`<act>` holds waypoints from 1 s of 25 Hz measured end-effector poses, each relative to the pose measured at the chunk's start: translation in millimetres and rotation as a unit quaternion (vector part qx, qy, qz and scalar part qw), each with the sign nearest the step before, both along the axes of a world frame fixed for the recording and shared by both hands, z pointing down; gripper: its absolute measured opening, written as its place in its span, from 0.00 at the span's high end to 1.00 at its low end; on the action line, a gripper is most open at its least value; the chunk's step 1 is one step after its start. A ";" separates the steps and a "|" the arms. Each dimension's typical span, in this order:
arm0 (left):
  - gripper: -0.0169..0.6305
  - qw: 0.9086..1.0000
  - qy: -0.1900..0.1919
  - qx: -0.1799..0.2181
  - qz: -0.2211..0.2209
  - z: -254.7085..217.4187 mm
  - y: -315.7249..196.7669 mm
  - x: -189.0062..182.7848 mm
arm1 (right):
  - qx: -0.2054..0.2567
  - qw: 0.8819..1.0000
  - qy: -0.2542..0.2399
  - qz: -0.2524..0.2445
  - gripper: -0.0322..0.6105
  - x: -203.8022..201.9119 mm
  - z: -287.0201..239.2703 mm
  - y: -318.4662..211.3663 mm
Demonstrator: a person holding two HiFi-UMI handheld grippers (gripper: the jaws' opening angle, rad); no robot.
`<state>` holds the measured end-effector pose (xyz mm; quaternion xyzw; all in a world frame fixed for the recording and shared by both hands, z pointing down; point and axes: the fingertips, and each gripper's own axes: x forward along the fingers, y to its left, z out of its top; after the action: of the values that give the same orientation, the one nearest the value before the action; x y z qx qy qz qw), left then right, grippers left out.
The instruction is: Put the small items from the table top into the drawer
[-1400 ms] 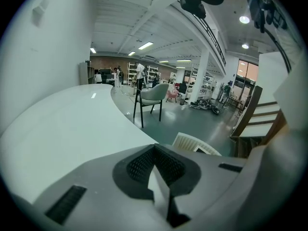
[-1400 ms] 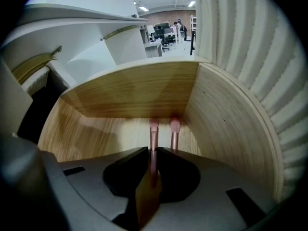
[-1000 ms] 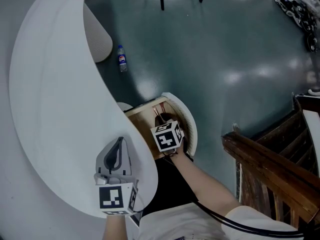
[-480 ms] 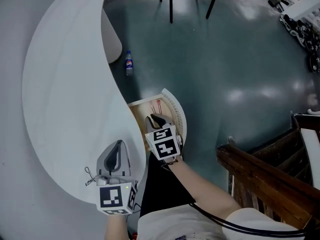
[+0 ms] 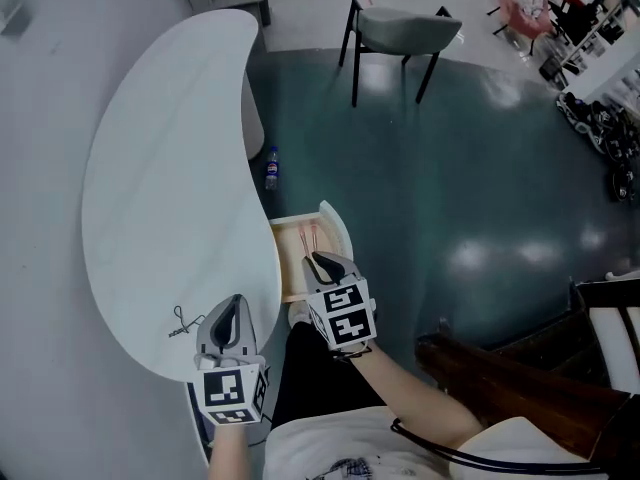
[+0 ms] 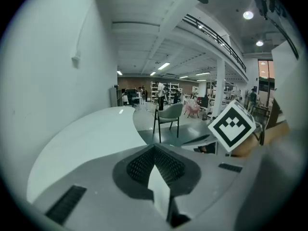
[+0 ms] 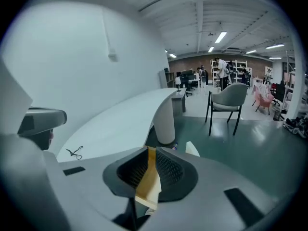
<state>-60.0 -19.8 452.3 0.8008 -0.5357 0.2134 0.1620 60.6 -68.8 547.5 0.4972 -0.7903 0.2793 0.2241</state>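
A small black wire item (image 5: 182, 320) lies on the white curved table (image 5: 170, 168), just left of my left gripper (image 5: 233, 306). That gripper hovers over the table's near edge, shut and empty (image 6: 155, 150). The wooden drawer (image 5: 335, 230) stands pulled out from the table's right side, with thin red items (image 5: 305, 236) inside. My right gripper (image 5: 318, 260) hangs above the drawer's near end. Its jaws (image 7: 149, 150) stand almost together, and only a tan strip shows between the pads. The black item (image 7: 74, 152) also shows in the right gripper view.
A plastic bottle (image 5: 271, 168) lies on the green floor by the table's pedestal. A grey chair (image 5: 400, 33) stands farther off. Dark wooden furniture (image 5: 500, 368) sits at the lower right, beside the person's arm.
The right gripper has come up out of the drawer. The left gripper has lifted over the table edge. The black wire item has come into view to its left.
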 end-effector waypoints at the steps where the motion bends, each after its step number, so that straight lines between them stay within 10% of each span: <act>1: 0.94 1.000 0.001 0.006 -0.005 -8.1 4.0 -0.4 | 0.007 1.000 0.000 -0.003 0.85 2.2 -11.5 4.8; 25: 0.94 0.994 0.004 0.083 -0.073 -133.4 76.8 -37.9 | 0.136 0.984 -0.056 -0.097 0.86 -37.0 -212.0 91.9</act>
<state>-97.9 57.0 318.9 0.7713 -0.6076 0.1528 0.1122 23.6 23.1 335.5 0.4275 -0.8768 0.1733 0.1357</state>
